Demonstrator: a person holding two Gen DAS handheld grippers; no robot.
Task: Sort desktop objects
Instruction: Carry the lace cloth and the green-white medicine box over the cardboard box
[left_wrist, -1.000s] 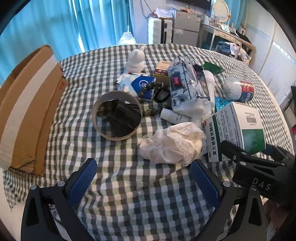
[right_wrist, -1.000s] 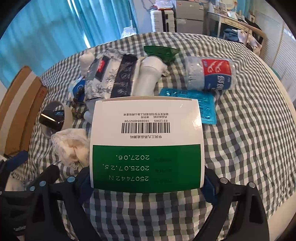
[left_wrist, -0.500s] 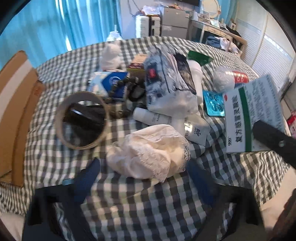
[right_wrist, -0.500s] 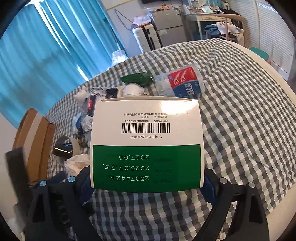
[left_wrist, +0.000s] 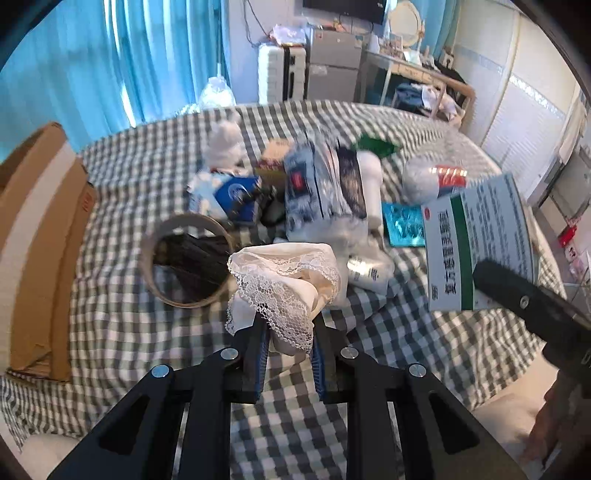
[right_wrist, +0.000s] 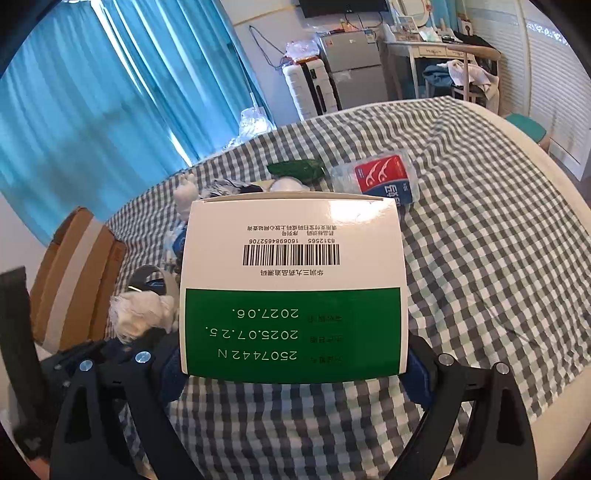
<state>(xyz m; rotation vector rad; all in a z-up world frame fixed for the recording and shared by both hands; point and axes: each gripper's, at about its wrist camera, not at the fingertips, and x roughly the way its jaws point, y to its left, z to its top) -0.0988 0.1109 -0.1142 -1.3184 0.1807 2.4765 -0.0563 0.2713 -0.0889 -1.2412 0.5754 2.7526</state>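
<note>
A crumpled white lace cloth (left_wrist: 284, 280) sits between the blue pads of my left gripper (left_wrist: 288, 332). Its jaws are closing and pinch the cloth's lower folds, with the cloth raised a little above the checked tablecloth (left_wrist: 110, 325). My right gripper (right_wrist: 295, 369) is shut on a white and green medicine box (right_wrist: 293, 288), held above the table. From the left wrist view the same box (left_wrist: 476, 240) hangs at the right with one black finger (left_wrist: 517, 295) on it. The right wrist view shows the cloth (right_wrist: 142, 314) at lower left.
A tape roll (left_wrist: 188, 258) lies left of the cloth, and a flattened cardboard box (left_wrist: 37, 240) rests at the table's left edge. Behind are a tissue pack (left_wrist: 321, 192), a blue blister pack (left_wrist: 402, 225), a floss jar (left_wrist: 436, 177) and a white tube (left_wrist: 369, 273).
My left gripper went from wide open to closed around the lace cloth and raised it. The right gripper lifted the medicine box higher off the table.
</note>
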